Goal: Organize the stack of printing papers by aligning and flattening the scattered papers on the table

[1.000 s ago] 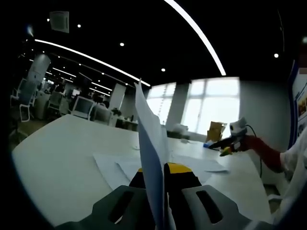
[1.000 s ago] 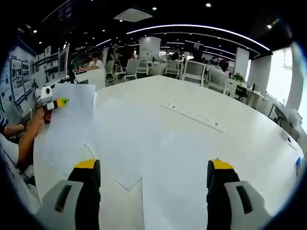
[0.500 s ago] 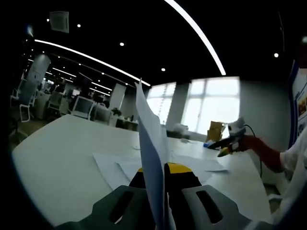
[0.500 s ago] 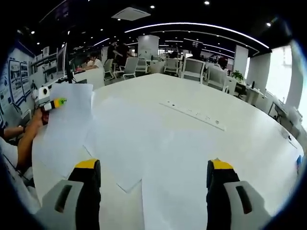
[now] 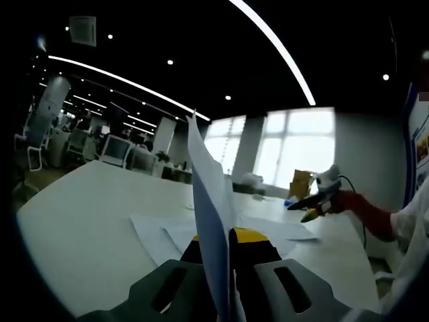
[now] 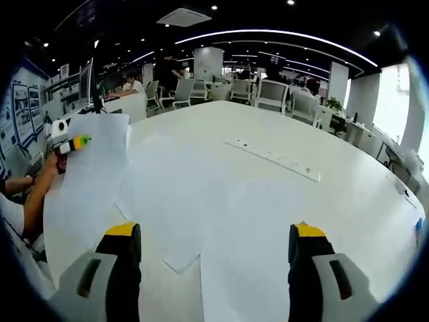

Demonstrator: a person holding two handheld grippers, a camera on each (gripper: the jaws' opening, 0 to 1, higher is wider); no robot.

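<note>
Pinching a single sheet (image 5: 209,201) on edge, your left gripper (image 5: 224,251) is keeping its yellow-tipped jaws pressed together on the paper's lower part, so the sheet is standing upright and curling slightly above the white table (image 5: 80,221). Just beyond those jaws, the loose papers (image 5: 167,231) are lying flat on the table, overlapping at skewed angles. Farther along the table, toward its right end in the left gripper view, your right gripper (image 5: 310,203) is hovering over the surface, with your hand in a red sleeve (image 5: 372,213) behind it.

Your right gripper (image 6: 213,245) is holding its jaws spread wide apart, gripping nothing, above the same table (image 6: 281,127). Between and just beyond them in the right gripper view, the scattered sheets (image 6: 174,208) are lying fanned across the table with corners misaligned. Toward the table's left edge, your left gripper (image 6: 72,143) is holding the raised sheet (image 6: 97,168). Farther along the table a white power strip (image 6: 275,159) is lying flat, well apart from the papers, and office chairs (image 6: 271,99) are standing past the table's far edge.
</note>
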